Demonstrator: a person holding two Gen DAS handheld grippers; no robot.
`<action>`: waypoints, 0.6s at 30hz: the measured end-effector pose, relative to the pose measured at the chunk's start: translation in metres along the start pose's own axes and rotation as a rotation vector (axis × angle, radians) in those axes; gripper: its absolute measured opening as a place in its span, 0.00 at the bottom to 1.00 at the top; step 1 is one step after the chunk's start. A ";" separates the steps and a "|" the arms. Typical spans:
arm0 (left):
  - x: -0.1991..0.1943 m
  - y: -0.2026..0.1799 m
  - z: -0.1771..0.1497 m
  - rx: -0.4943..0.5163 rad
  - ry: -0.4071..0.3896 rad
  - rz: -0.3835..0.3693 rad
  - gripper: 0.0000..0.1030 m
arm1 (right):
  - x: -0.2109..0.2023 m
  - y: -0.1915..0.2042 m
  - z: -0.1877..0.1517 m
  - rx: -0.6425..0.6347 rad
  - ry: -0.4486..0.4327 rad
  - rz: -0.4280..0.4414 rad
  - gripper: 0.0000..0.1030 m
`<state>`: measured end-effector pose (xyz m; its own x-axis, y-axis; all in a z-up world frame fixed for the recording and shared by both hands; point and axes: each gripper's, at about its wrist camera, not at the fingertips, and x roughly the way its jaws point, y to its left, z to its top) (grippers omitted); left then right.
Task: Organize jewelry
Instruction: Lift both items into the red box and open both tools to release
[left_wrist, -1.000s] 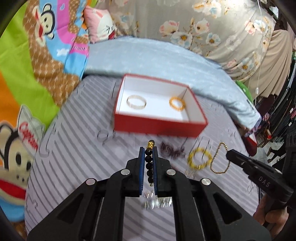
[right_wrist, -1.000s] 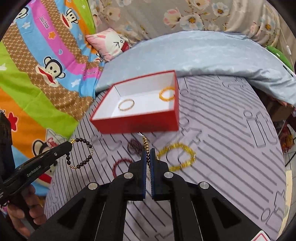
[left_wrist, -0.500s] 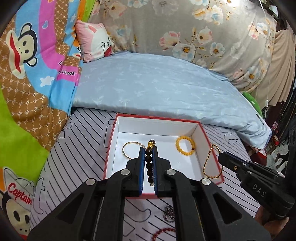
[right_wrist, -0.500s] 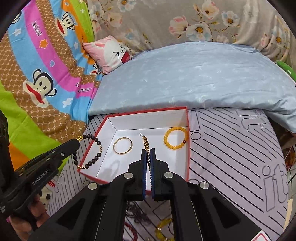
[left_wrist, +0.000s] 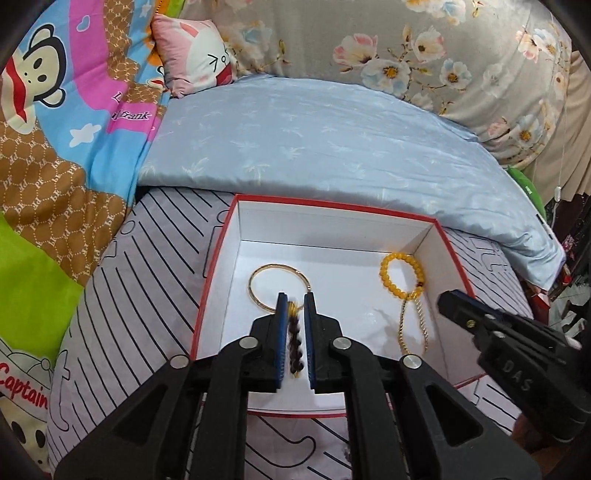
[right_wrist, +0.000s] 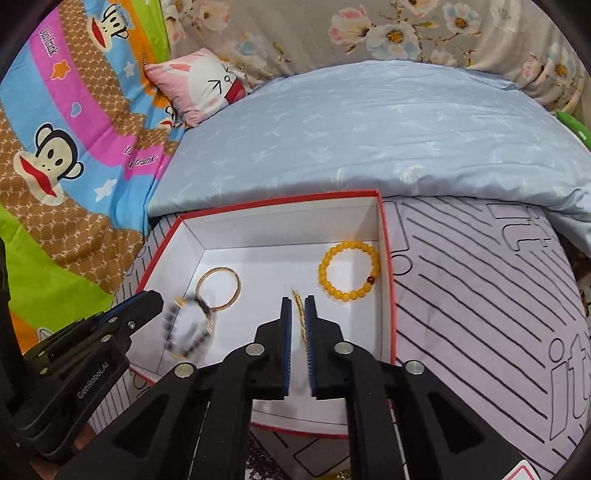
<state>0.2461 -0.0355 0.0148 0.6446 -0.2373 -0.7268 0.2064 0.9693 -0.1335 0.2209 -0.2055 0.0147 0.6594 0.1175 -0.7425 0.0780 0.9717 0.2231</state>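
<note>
- Motion blur smears the dark beaded bracelet (right_wrist: 190, 326) in the right wrist view, so its beads are hard to count; in the left wrist view only a short run of it shows between the blue pads.
- Bottom edge of the right wrist view cuts off a dark chain (right_wrist: 260, 467) lying on the striped mat (right_wrist: 480, 295), can't really make out what it is.
- Left tool (left_wrist: 293, 325) has its jaws opening, with the bracelet in the gap; pads look just clear of the beads.
- Right tool (right_wrist: 298, 328) is opening too, a thin gold chain (right_wrist: 301, 314) hanging loose between its pads.
- Both tools sit over the red box (left_wrist: 218, 266) with its white inside, which lies on the mat near a light blue pillow (left_wrist: 332, 147).
- Inside the box: a plain gold bangle (left_wrist: 264, 284) just ahead of the left tool, and a yellow bead bracelet (right_wrist: 349, 269) by the right wall, ahead and right of the right tool.
- Gold chain in the left wrist view droops down from near the yellow beads to the box floor.
</note>
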 end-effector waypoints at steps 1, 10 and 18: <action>0.001 0.000 0.000 -0.001 0.000 0.011 0.22 | -0.002 0.000 0.000 -0.001 -0.006 -0.005 0.17; -0.015 -0.005 -0.007 0.003 -0.015 0.042 0.41 | -0.033 0.008 -0.010 -0.021 -0.055 -0.004 0.35; -0.042 -0.011 -0.025 0.016 -0.018 0.051 0.41 | -0.065 0.016 -0.035 -0.044 -0.081 -0.012 0.37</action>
<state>0.1982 -0.0342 0.0297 0.6681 -0.1885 -0.7198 0.1844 0.9791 -0.0853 0.1526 -0.1904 0.0445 0.7169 0.0904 -0.6913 0.0551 0.9811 0.1854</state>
